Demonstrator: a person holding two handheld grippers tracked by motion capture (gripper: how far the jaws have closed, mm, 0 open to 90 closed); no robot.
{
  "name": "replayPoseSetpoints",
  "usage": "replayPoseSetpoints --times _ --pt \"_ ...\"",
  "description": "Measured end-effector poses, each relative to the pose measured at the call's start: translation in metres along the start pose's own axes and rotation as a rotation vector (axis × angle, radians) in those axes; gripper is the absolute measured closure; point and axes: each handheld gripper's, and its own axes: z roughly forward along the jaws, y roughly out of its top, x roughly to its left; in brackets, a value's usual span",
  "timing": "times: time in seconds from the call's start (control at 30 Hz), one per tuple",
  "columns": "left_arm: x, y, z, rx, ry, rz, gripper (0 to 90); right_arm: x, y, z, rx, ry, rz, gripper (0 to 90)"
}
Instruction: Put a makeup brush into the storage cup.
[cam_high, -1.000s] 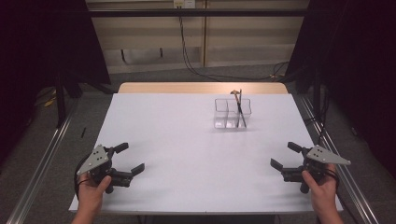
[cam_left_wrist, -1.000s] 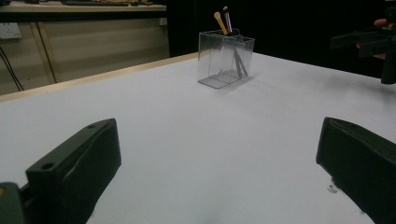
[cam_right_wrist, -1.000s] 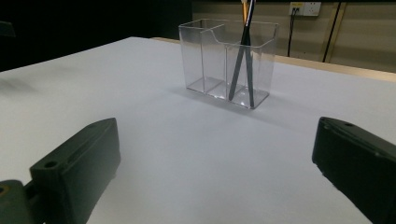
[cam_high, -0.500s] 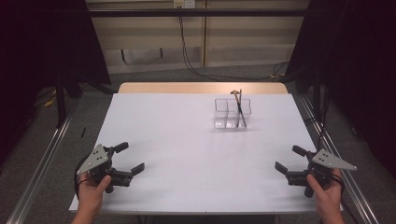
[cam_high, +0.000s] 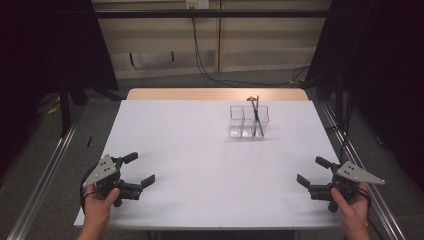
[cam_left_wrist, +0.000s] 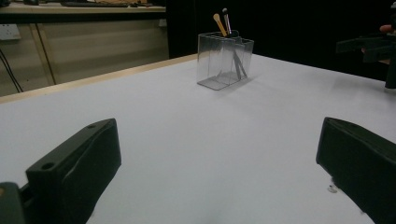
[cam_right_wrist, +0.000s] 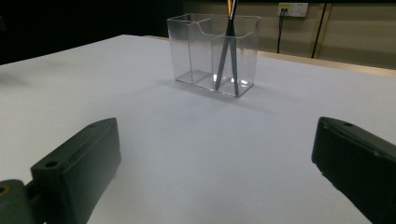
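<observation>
A clear plastic organizer (cam_high: 248, 121) (cam_left_wrist: 225, 60) (cam_right_wrist: 215, 53) with compartments stands on the white table (cam_high: 210, 150), right of centre toward the back. Two slim brushes (cam_high: 256, 115) (cam_left_wrist: 224, 21) (cam_right_wrist: 229, 51) lean in its right-hand compartment; the other compartments look empty. My left gripper (cam_high: 138, 171) (cam_left_wrist: 219, 172) rests near the front left corner, open, nothing between its jaws. Near the front right corner my right gripper (cam_high: 313, 171) (cam_right_wrist: 215, 172) is held open as well, holding nothing. Both stand far from the organizer.
A bare wooden strip (cam_high: 215, 94) runs along the table's far edge. Metal rails (cam_high: 45, 165) flank the table on both sides. Cables (cam_high: 200, 55) hang down the back wall. Dark curtains close off left and right.
My right gripper has slid a little to the right and toward the front edge. The left gripper has stayed where it was.
</observation>
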Motion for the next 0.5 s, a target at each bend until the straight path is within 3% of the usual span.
replayPoseSetpoints --times 0.5 --pt "0.0018 0.0001 -0.0015 -0.008 0.004 -0.009 0.0 0.0014 0.0009 0.0019 0.000 0.004 -0.023 1.1"
